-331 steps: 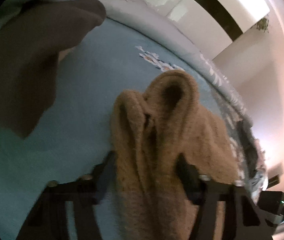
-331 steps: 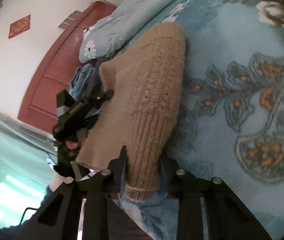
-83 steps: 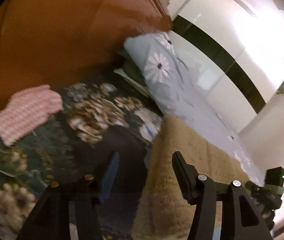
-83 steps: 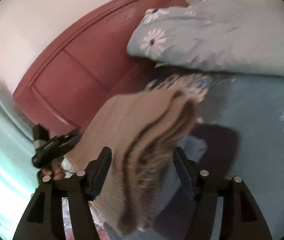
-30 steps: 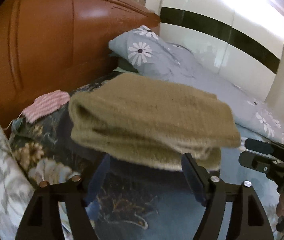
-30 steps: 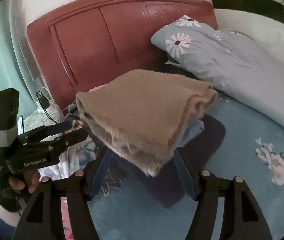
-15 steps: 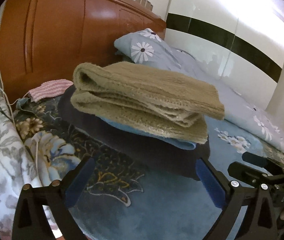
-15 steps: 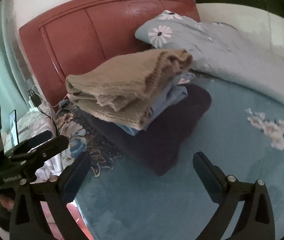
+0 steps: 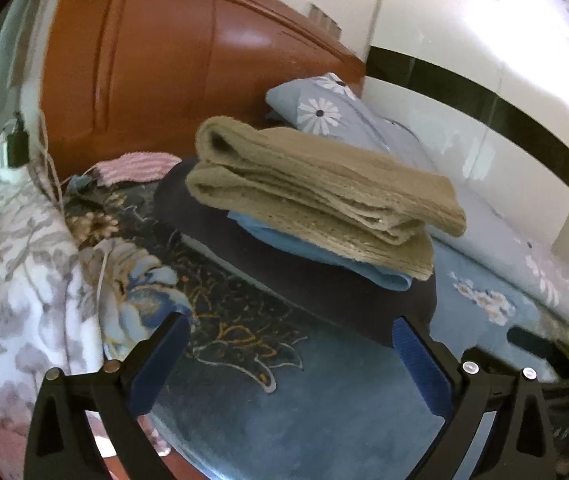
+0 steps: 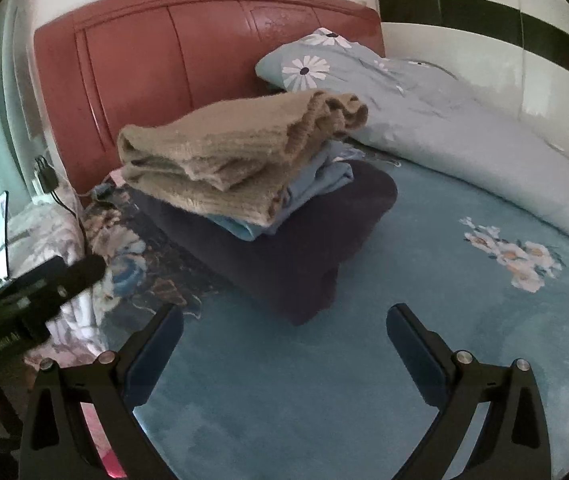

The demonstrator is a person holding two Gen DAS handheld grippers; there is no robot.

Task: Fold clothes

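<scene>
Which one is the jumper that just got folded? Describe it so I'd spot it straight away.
Look at the bed's red-brown wooden headboard. In front of it is a stack of folded clothes, and the tan knitted sweater lies on top. Beneath it are a light blue garment and a dark purple one; only the sweater is fuzzy and beige.

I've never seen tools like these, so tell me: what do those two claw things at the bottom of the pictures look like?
Each hand-held gripper, left and right, is a black, angular frame with triangular cut-outs and silver screw heads. Its two fingers carry flat blue pads on their inner faces. In the right camera's view the left one's black body bears small white lettering, too blurred to read.
</scene>
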